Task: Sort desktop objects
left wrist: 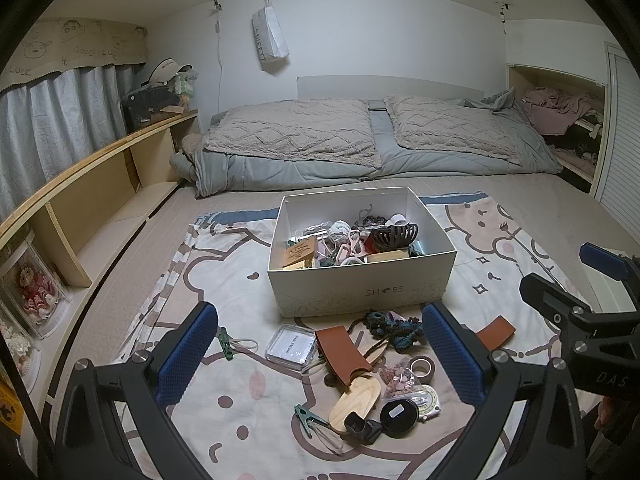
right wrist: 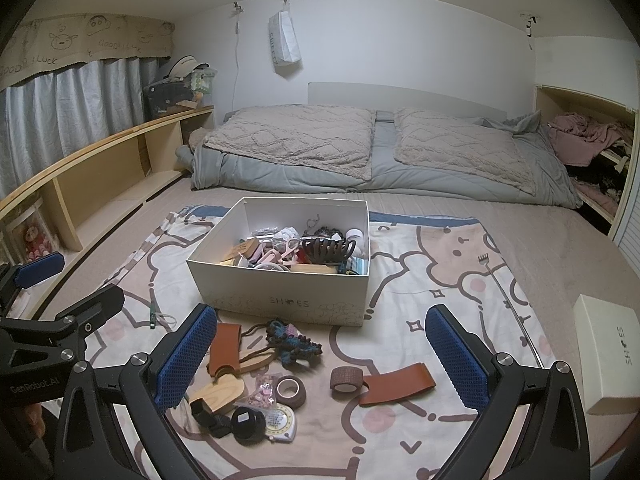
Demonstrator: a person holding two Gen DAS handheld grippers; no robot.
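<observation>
Left wrist view, only here: I see a clear plastic case [left wrist: 291, 345] and two green clothes pegs [left wrist: 305, 418] on the cartoon blanket [left wrist: 224, 280], left of the heap; the other view does not show the case.
Left wrist view, shared things: the white shoe box [left wrist: 362, 280], open and full of small items with a dark hair claw [left wrist: 394, 234] on top, stands on the blanket beyond the heap.
Left wrist view, heap: a wooden paddle [left wrist: 356, 400], a brown leather sleeve [left wrist: 340, 350], a black round tin [left wrist: 399, 412] and a tape roll [left wrist: 422, 366] lie close together just in front of the box.
Left fingers: my left gripper [left wrist: 320, 360] hangs over the heap with its blue fingers [left wrist: 188, 354] spread wide, holding and touching nothing.
Right wrist view, only here: I see the box lid [right wrist: 608, 356] lying at the right edge of the bed, and a second tape roll [right wrist: 346, 379] beside a loose leather piece [right wrist: 400, 390].
Right wrist view, shared things: the shoe box sits left of centre; the heap lies low left, the tin near the paddle.
Right fingers: my right gripper [right wrist: 320, 360] has its fingers [right wrist: 456, 360] fully apart above the blanket, empty, clear of every object.
Neighbour: each view catches the other gripper at its edge.
</observation>
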